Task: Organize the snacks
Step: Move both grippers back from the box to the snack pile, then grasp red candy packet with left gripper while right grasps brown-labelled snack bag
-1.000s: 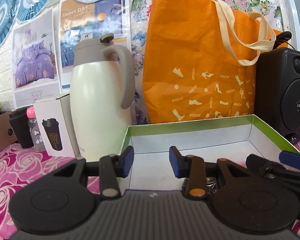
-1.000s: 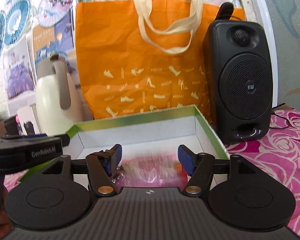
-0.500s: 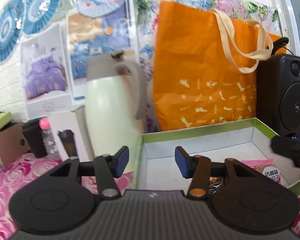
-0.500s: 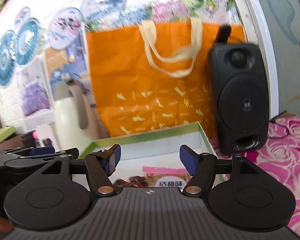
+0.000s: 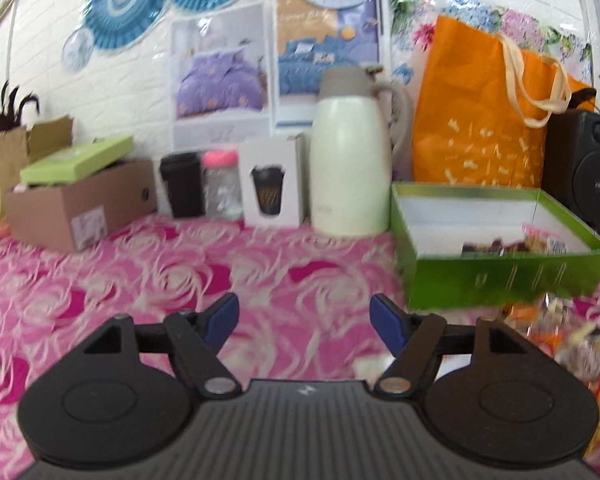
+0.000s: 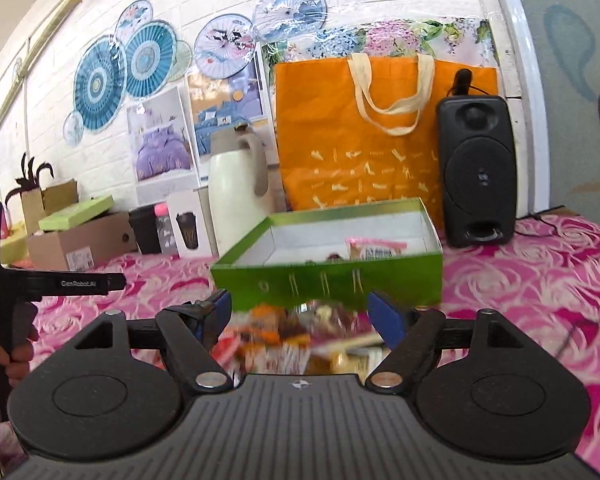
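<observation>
A green box (image 5: 500, 280) (image 6: 328, 282) with a white inside stands on the pink rose cloth. A pink snack packet (image 6: 374, 250) and dark wrapped snacks (image 5: 496, 247) lie in it. A blurred heap of loose snack packets (image 6: 296, 330) (image 5: 568, 340) lies in front of the box. My right gripper (image 6: 300, 314) is open and empty, just over that heap. My left gripper (image 5: 304, 320) is open and empty over bare cloth, left of the box and the heap. The left gripper's body (image 6: 40, 284) shows at the left of the right wrist view.
Behind the box stand a cream thermos jug (image 5: 350, 164), an orange tote bag (image 5: 484, 120) and a black speaker (image 6: 476, 176). A white cup carton (image 5: 270, 182), a pink-capped bottle (image 5: 220, 184), a black cup (image 5: 182, 184) and a cardboard box (image 5: 76, 200) line the back left.
Both grippers have pulled back from over the green box and opened wider. The box is now farther off, and the loose snack heap has come into view in front of it.
</observation>
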Tool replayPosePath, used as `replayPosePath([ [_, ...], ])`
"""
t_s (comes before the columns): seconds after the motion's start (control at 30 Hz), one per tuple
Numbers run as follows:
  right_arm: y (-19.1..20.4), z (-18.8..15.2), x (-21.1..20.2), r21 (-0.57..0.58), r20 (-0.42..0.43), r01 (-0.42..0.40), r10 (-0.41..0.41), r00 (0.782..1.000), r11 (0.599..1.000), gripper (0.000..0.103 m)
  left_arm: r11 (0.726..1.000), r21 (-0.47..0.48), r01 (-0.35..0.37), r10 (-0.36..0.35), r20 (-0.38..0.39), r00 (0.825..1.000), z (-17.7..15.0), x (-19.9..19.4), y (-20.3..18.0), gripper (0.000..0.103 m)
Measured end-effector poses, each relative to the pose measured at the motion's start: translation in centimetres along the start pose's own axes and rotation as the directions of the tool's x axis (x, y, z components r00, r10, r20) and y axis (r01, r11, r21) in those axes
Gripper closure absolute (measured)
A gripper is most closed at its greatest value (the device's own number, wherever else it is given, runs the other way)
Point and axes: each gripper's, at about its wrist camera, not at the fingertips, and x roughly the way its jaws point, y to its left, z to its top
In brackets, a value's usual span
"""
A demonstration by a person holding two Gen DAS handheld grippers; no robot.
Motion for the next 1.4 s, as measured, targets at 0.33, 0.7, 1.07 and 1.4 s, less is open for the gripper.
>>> replayPosePath([
  [0.33,2.3,-1.6,-0.5,-0.25,-0.066,0.005,-0.022,0.998,0.968,0.0,0.97,0.127,0.206,-0.205,-0.017,0.979,-2.0,-1.2,-3.2,0.0],
  [0.7,1.4,-1.0,4.0,-0.417,-0.149,-0.084,0.023,0.988,0.905,0.0,0.902,0.186,0.389,-0.37,-0.129,0.92,-2.2,1.5,-7.9,0.0],
  [1.07,-0.8,-1.2,9.0,-0.359,-0.355,-0.303,0.171,0.919,0.883,0.0,0.876,0.083,0.475,-0.44,-0.266,0.858,-2.9,3.8,-8.0,0.019],
  [1.4,0.8,-1.7,8.7,-0.358,-0.406,-0.348,0.191,0.894,0.866,0.038,0.877,0.015,0.479,-0.462,-0.241,0.853,-2.6,3.0,-6.6,0.048],
])
